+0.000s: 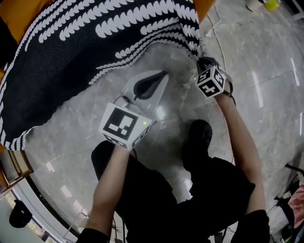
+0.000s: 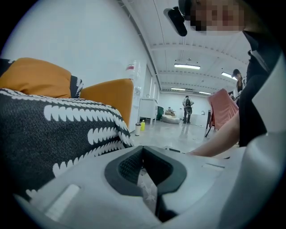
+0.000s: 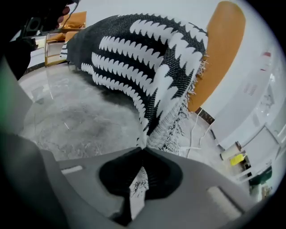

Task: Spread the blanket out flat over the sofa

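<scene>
One blanket (image 1: 71, 52) drapes the orange sofa (image 1: 28, 14) at eleven o'clock; open marble floor (image 1: 266, 57) at three. The right gripper (image 1: 201, 60) clamps its fringe; the left gripper (image 1: 161, 75) is closed, empty.

Left tool (image 1: 163, 74), right tool (image 1: 202, 60): pale grey, black pads (image 2: 129, 167), marker cubes (image 1: 122, 124); black clothes (image 1: 156, 199).

One blanket (image 1: 95, 42), one orange sofa (image 1: 23, 12), one left gripper (image 1: 164, 73) and one right gripper (image 1: 200, 60), two in all.
</scene>
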The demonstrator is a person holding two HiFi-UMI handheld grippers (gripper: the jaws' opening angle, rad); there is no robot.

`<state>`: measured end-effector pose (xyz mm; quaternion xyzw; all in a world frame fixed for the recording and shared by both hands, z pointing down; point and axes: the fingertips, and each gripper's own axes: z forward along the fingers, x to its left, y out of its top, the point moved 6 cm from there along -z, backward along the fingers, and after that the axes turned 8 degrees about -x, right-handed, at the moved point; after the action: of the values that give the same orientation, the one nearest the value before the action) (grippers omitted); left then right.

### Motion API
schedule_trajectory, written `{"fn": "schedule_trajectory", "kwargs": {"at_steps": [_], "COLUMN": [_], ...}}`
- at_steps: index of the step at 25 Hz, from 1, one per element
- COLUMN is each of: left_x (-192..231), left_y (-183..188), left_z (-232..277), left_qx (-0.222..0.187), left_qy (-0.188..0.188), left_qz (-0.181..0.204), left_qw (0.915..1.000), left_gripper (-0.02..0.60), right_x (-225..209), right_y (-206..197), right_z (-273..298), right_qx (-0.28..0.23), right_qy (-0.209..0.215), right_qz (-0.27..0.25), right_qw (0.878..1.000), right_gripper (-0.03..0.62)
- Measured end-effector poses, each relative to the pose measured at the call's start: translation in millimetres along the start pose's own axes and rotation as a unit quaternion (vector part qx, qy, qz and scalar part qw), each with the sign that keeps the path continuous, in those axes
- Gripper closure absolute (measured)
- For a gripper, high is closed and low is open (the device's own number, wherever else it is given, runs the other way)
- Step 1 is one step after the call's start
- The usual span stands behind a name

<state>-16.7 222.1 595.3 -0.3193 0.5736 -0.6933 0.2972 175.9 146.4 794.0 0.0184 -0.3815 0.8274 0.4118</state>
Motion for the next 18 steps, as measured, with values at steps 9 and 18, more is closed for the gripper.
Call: {"fn": "schedule_trajectory", "kwargs": {"at_steps": [9, 18], "left_x": [-3, 0], "left_y": [-2, -3], "left_z": [-15, -22], "left_qx": [0.003, 0.003], "left_qy": [-0.003, 0.0], "left_qz": [0.004, -0.009], "left_qw": [1.0, 1.0], "left_gripper": [0.571, 0.571], "right_x": [-4, 6], "right_y": [2, -24], "right_z": [-7, -8], "right_qx": [-0.013, 0.014], "right_qy": [-0.02, -0.028], "right_qz": [-0.013, 0.0], "right_qw": [1.0, 1.0], "right_gripper": [0.562, 0.503]}}
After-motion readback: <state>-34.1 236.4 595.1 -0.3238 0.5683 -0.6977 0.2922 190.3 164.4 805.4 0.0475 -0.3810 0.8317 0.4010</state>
